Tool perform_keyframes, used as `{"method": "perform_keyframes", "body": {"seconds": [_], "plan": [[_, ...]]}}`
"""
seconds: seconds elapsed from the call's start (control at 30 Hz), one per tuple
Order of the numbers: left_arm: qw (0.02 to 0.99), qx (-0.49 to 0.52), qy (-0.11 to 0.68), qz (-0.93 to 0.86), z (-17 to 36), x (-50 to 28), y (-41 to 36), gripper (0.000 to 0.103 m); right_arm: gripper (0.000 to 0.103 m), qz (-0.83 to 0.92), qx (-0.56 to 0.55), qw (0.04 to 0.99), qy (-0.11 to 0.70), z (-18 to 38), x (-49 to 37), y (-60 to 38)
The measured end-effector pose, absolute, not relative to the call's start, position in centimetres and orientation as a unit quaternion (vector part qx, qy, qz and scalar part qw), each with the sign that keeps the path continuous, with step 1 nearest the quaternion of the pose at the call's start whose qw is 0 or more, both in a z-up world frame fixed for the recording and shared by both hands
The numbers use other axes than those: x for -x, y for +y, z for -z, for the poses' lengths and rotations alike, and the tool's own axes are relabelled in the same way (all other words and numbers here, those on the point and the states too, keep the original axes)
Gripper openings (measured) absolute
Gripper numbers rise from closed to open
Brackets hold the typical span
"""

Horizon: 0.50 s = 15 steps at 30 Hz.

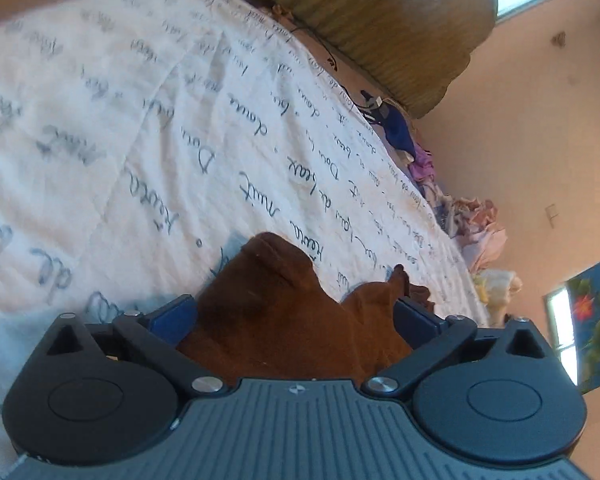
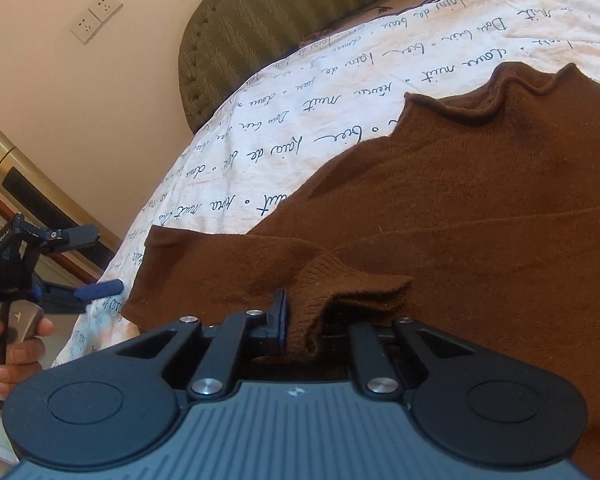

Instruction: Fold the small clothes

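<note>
Brown knit fabric is seen bunched between the 2 blue-padded fingers of the left gripper [image 1: 294, 314], whose jaws stand wide apart with the cloth lying loosely in the gap, not pinched. In the right wrist view, a ribbed cuff of the same brown sweater [image 2: 480, 208] is clamped by the right gripper [image 2: 304, 328]; its jaws are drawn close together on the fold of knit, and only the left blue pad is clearly seen, the other being hidden by fabric. Beyond the cuff, the sweater is spread flat over the white bedspread [image 2: 340, 64], which is printed with dark cursive writing; its rolled collar edge points toward the olive-green headboard [image 2: 284, 12]. At the left edge of that view, the left gripper is seen from the side, held by a hand [image 2: 18, 344] just beside the sweater's lower corner, its blue fingertip near the cloth. In the left wrist view, a row of crumpled small clothes [image 1: 476, 220] in purple, pink and blue is laid along the far edge of the bed, well apart from the sweater. 2 wall sockets [image 2: 96, 16] are mounted on the peach wall.
</note>
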<state>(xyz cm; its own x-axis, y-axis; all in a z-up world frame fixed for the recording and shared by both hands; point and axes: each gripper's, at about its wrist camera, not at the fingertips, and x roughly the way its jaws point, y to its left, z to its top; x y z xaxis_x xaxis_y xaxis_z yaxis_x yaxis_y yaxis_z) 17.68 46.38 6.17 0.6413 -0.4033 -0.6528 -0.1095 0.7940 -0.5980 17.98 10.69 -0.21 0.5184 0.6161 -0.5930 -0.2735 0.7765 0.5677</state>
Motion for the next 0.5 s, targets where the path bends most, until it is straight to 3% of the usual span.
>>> {"method": "perform_keyframes", "body": {"seconds": [0.17,0.23,0.27,0.3,0.33,0.5], "plan": [[0.836,0.285,0.462,0.079,-4.1,-18.7,46.1,0.101,0.009,-0.265,-0.212,0.845,0.414,0.3,-17.9,10.7],[0.839,0.271,0.466,0.069,-3.4,-18.8,45.3,0.093,0.009,-0.265,-0.213,0.844,0.414,0.2,-17.9,10.5],[0.842,0.261,0.467,0.064,-3.4,-19.0,44.8,0.077,0.009,-0.265,-0.213,0.845,0.414,0.1,-18.0,10.4],[0.836,0.263,0.477,0.06,-3.3,-19.2,44.7,0.035,0.01,-0.265,-0.212,0.845,0.413,0.1,-18.0,10.4],[0.821,0.285,0.491,0.06,-2.8,-19.4,44.9,0.007,0.01,-0.263,-0.21,0.847,0.413,0.0,-18.1,10.5],[0.831,0.284,0.474,0.056,-3.5,-18.5,44.7,0.007,0.006,-0.254,-0.209,0.852,0.408,-1.2,-18.1,10.6]]}}
